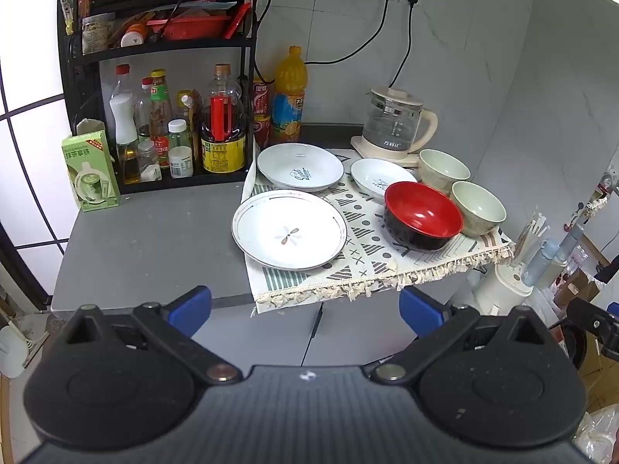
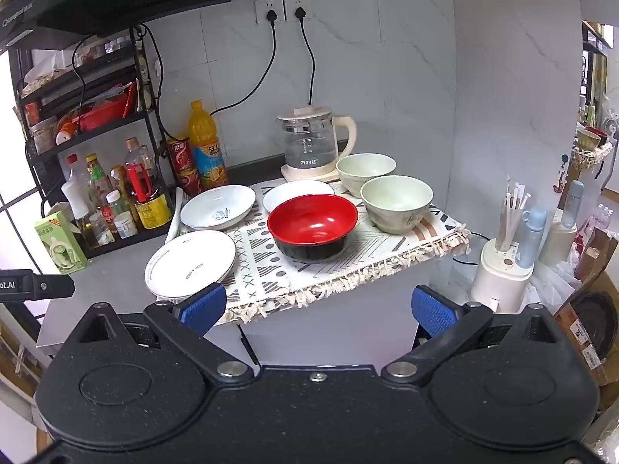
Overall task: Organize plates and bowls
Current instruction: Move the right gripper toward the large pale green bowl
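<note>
On a patterned cloth (image 1: 363, 266) (image 2: 267, 270) lie a large white plate with a flower mark (image 1: 288, 230) (image 2: 191, 263), a white deep plate (image 1: 300, 166) (image 2: 218, 207), a smaller white plate (image 1: 377, 178) (image 2: 296, 195), a red-and-black bowl (image 1: 423, 214) (image 2: 313, 226) and two pale green bowls (image 1: 477, 207) (image 1: 443, 168) (image 2: 396, 203) (image 2: 365, 170). My left gripper (image 1: 305, 309) is open and empty, in front of the counter edge. My right gripper (image 2: 319, 309) is open and empty, also short of the cloth's fringe.
A black rack with bottles and jars (image 1: 166, 123) (image 2: 108, 189) stands at the left. A green carton (image 1: 91, 170), an orange drink bottle (image 1: 288, 96) and a glass kettle (image 1: 396, 123) (image 2: 313, 143) stand at the back. A white appliance (image 2: 503, 270) stands right of the counter.
</note>
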Demonstrator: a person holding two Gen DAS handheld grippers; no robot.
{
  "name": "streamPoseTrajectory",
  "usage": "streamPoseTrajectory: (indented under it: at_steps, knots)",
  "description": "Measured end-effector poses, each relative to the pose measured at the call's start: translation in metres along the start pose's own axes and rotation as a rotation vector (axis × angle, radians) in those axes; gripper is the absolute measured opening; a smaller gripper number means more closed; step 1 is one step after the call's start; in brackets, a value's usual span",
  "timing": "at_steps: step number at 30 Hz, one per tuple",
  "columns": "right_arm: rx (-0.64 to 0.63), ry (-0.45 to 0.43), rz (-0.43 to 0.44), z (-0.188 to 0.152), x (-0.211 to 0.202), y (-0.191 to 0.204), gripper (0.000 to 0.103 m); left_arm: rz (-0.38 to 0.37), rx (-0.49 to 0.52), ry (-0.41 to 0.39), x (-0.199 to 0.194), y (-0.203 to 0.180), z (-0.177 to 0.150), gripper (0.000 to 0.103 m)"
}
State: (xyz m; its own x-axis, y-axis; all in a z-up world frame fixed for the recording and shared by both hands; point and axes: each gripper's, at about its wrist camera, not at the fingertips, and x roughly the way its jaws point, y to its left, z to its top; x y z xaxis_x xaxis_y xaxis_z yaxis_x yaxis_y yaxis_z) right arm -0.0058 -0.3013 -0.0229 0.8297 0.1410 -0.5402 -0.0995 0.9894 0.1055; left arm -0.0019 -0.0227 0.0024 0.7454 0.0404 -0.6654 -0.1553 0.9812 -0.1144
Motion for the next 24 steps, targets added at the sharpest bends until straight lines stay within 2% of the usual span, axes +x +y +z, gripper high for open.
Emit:
streamPoseTrajectory:
  at_steps: [8, 10, 15, 24]
  knots:
    - [-0.015, 0.007, 0.001, -0.005, -0.002, 0.002, 0.103, 0.002, -0.002, 0.006, -0.004, 0.001, -0.003, 0.102]
    - [-0.017, 0.01, 0.005, -0.007, -0.014, -0.003, 0.103, -0.001, -0.003, 0.008, -0.005, 0.001, -0.003, 0.102]
    - [0.002, -0.023, 0.021, -0.009, -0.007, 0.001, 0.103, -0.002, -0.001, 0.011, -0.007, -0.001, -0.005, 0.102]
    - [0.011, -0.003, 0.018, -0.011, -0.008, -0.002, 0.103, -0.008, 0.0, 0.009, -0.01, -0.005, -0.005, 0.102]
